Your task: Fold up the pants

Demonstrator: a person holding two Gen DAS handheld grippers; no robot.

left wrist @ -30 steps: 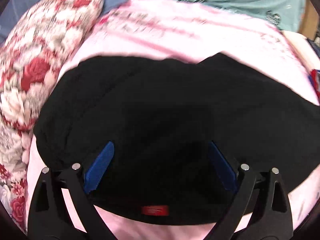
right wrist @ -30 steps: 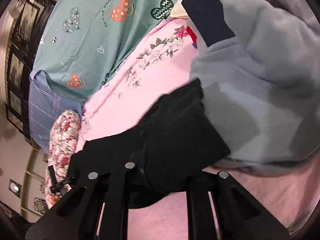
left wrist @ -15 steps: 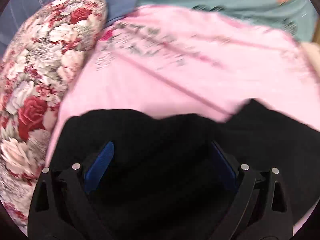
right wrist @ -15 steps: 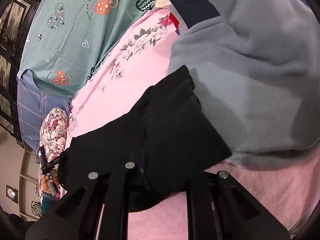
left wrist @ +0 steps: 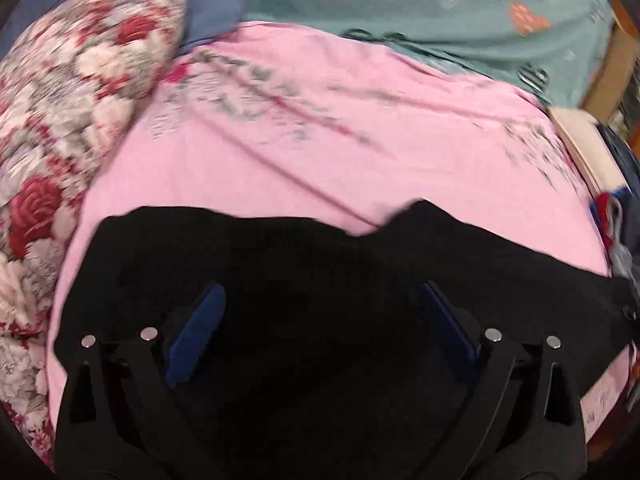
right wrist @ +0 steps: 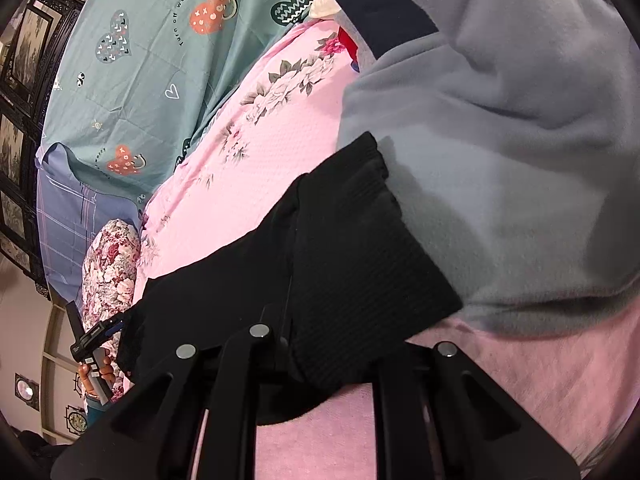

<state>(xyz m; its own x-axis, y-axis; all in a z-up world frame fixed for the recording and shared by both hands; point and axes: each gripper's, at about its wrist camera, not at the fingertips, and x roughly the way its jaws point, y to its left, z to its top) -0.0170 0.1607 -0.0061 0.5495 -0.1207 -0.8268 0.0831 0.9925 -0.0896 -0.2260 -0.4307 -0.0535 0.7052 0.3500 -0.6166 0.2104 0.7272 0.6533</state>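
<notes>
Two grippers worked one pair of black pants (left wrist: 304, 272) that lay on the pink bedspread (left wrist: 360, 140) of a bed. Seen from its own wrist, the left gripper (left wrist: 320, 328) stood wide, its blue pads (left wrist: 196, 332) apart over the cloth and clasping nothing. The right gripper (right wrist: 280, 340) seemed pinched onto the ribbed waistband (right wrist: 360, 264), though its tips were hidden under the fabric, so I cannot tell for certain. To do the fold well, the left would likely need to take the edge nearest it, and both ends should be lifted level and kept taut, so that the halves meet squarely without creasing. Counted, one grey fleece garment (right wrist: 500, 160) lay touching the pants at the waistband end, one rose-patterned pillow (left wrist: 68, 120) sat beside them, and one teal heart-printed quilt (right wrist: 140, 60) lay beyond.
</notes>
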